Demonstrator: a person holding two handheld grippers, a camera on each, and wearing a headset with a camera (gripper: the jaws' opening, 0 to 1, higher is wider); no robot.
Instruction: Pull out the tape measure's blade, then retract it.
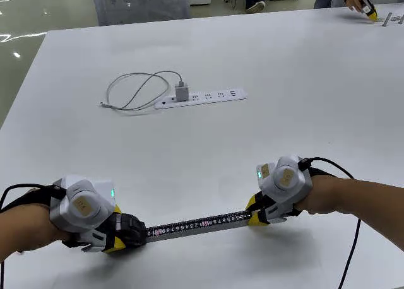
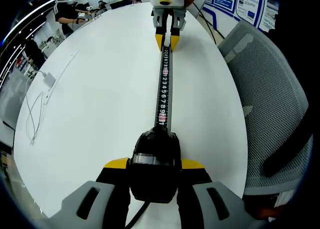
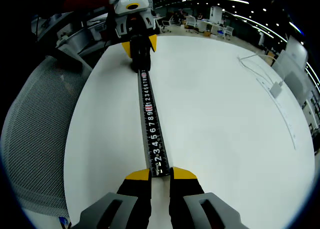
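At the bottom left of the head view, the left gripper (image 1: 120,232) has its jaws closed around the black tape measure (image 1: 132,229). In the left gripper view the same hold sits at the bottom centre, with the case (image 2: 156,159) pinched between the yellow-tipped jaws. The blade (image 1: 196,224) runs out of it to the right, low over the white table (image 1: 252,131). Its printed numbers face up.

The blade's free end is nipped between the nearly closed jaws of the right gripper (image 1: 255,212), right of centre near the bottom of the frame. The right gripper view shows this grip at bottom centre (image 3: 160,175).

The pull-out looks well under way, or done, since a good stretch of blade spans the two grippers. Retracting it is still to come.

The only container here is the case. How much blade is left wound inside it cannot be told.

Farther up the table, left of centre, lies a white power strip (image 1: 202,98). A charger (image 1: 182,92) is plugged into it, and a looped grey cable (image 1: 136,90) trails off to the left.
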